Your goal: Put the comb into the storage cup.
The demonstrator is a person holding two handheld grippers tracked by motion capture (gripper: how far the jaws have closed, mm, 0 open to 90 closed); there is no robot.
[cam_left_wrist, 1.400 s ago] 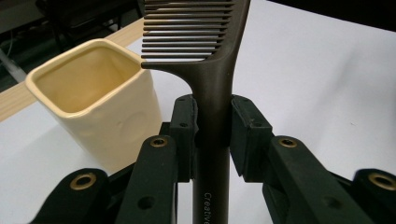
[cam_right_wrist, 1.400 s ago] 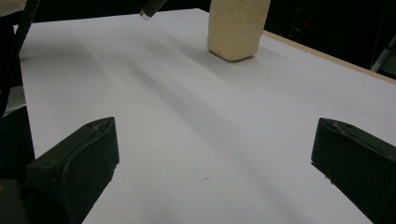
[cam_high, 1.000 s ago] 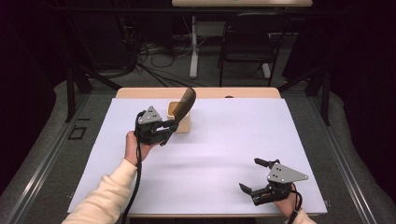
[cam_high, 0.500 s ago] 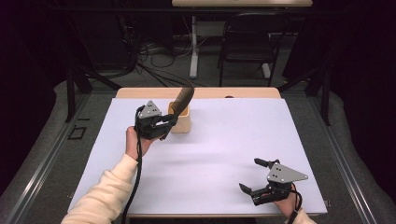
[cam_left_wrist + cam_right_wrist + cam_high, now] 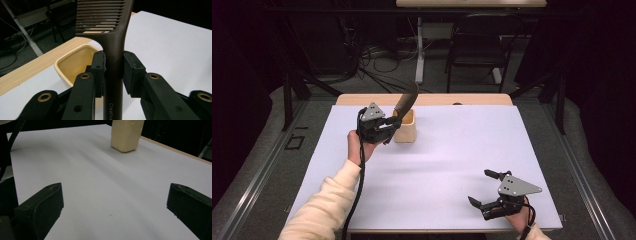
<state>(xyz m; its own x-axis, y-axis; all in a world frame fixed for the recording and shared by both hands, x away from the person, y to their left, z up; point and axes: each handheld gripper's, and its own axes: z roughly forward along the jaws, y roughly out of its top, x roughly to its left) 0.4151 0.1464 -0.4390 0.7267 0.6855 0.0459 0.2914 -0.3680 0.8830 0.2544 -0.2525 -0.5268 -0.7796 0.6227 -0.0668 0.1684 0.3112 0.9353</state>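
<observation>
Beside the cream square cup at the far left of the white tabletop, the left claw is clamped on a dark brown comb, its two black pads pressed against either side of the comb's narrow handle. From the left gripper view the comb is a matt, chocolate-brown plastic piece: a straight, slim handle that widens upward into a head of fine, evenly spaced teeth, with small pale lettering printed low on the handle. It stands tilted above the cup, the toothed end rising up and away from the cup's open mouth, which shows a plain yellowish inside. Whether the handle's lower end reaches into the cup or touches its rim cannot be told, since the claw's own body covers that part. The comb's top is cut off by the upper edge of the left gripper view, and the printed word runs off the bottom edge, so it cannot be read in full. Well apart from the cup, at the near right corner of the tabletop, the right claw rests low with its jaws spread wide and nothing between them; in the right gripper view the cup appears far off with its top cut away.
</observation>
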